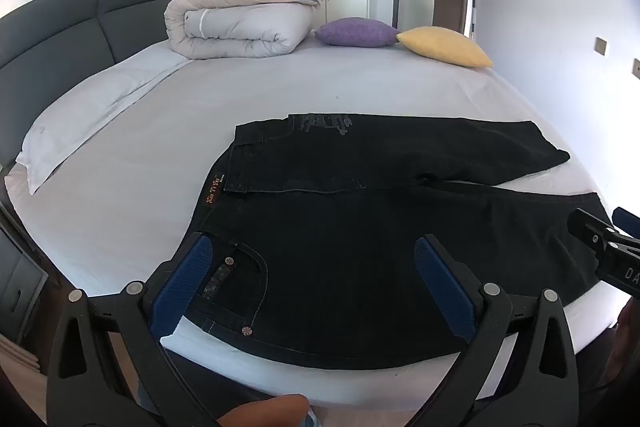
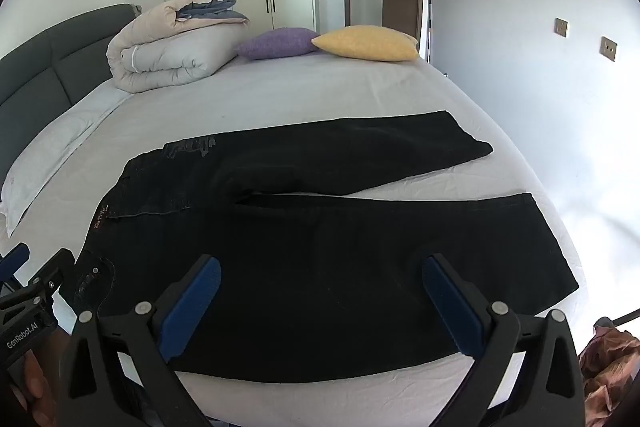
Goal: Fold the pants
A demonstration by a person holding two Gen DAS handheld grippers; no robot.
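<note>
Pants flat on bed; left tool and right tool both released, empty.

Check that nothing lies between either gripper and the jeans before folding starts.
Nothing visible does. The left gripper and right gripper both hang open over the near edge of the black jeans, spread flat on the bed sheet, with nothing lying on them.
</note>
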